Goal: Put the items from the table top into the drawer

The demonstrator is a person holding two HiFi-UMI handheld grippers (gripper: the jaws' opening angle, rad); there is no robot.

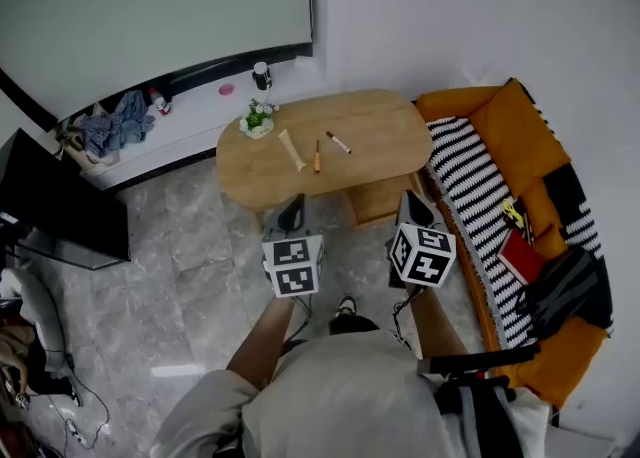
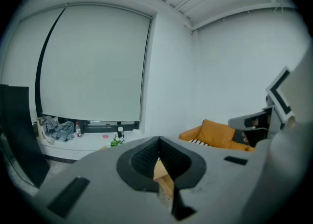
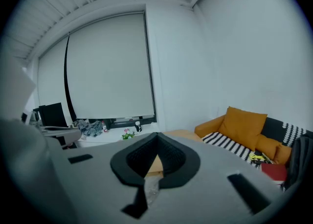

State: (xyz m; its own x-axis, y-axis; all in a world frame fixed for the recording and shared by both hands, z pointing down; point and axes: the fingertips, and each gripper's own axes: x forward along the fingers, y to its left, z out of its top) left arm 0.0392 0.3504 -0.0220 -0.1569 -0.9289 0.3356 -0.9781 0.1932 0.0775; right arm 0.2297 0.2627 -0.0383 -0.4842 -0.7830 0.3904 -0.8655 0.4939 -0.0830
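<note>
A light wooden oval table (image 1: 375,131) stands ahead of me. On its top lie a beige stick-like piece (image 1: 291,150), an orange pen (image 1: 317,155) and a brown marker (image 1: 338,142), with a small potted plant (image 1: 257,119) at the left end. A wooden drawer front (image 1: 385,198) shows under the near edge. My left gripper (image 1: 292,202) and right gripper (image 1: 410,196) hang side by side short of the table, both shut and holding nothing. The left gripper (image 2: 159,140) and the right gripper (image 3: 157,135) point toward the table, jaws pressed together.
An orange sofa (image 1: 500,111) with a striped blanket (image 1: 470,181), a red book (image 1: 520,256) and a black bag (image 1: 565,291) flanks the table on the right. A window ledge holds a bottle (image 1: 261,75) and clothes (image 1: 115,126). A dark screen (image 1: 60,206) stands left.
</note>
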